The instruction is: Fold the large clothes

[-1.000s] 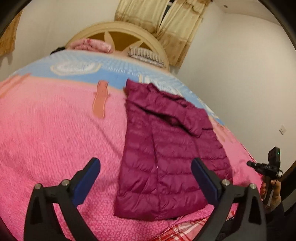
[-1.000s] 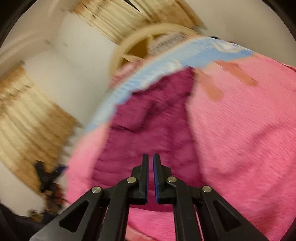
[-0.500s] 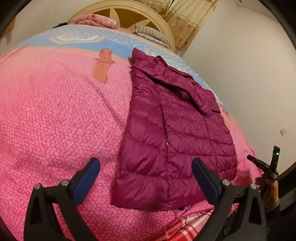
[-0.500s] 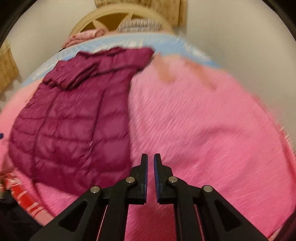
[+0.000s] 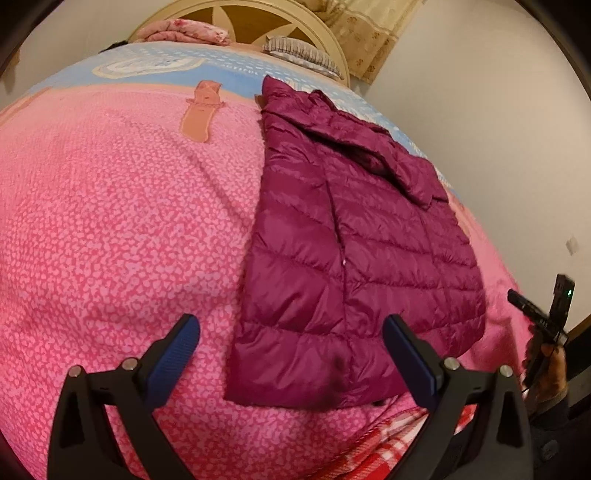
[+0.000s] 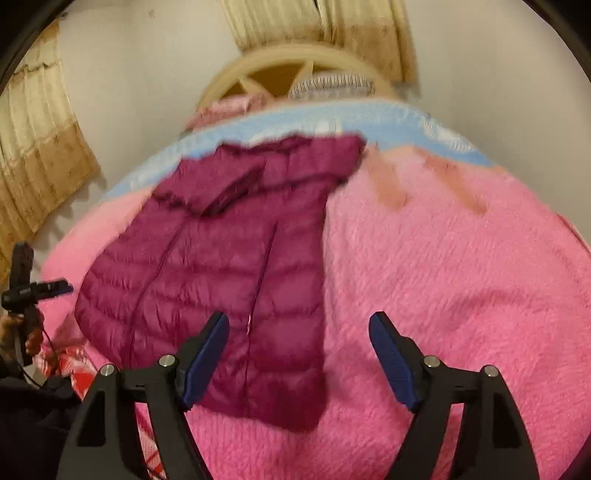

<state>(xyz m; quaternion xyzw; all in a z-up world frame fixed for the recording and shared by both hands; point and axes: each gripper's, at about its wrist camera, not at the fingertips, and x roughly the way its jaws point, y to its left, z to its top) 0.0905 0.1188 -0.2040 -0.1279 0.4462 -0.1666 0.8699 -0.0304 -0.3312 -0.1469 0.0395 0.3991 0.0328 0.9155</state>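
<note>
One maroon puffer jacket (image 5: 354,251) lies flat on the pink bedspread (image 5: 110,229), hem toward the foot of the bed and hood end up near the pale blue band (image 5: 236,70) of the cover. It looks folded lengthwise into a narrow panel, though the right wrist view is blurred enough that I would not swear to how the sleeves are tucked. Two grippers hang over the near edge of the bed. The left gripper (image 5: 291,354) has its jaws spread wide with nothing between them, above the jacket's hem. The right gripper (image 6: 299,350) is likewise spread wide and holds nothing, above the hem corner and the bare bedspread just beside it. At the head of the bed I count one cream headboard (image 5: 280,14), one folded pink quilt (image 5: 184,31) and one striped pillow (image 5: 299,53).
</note>
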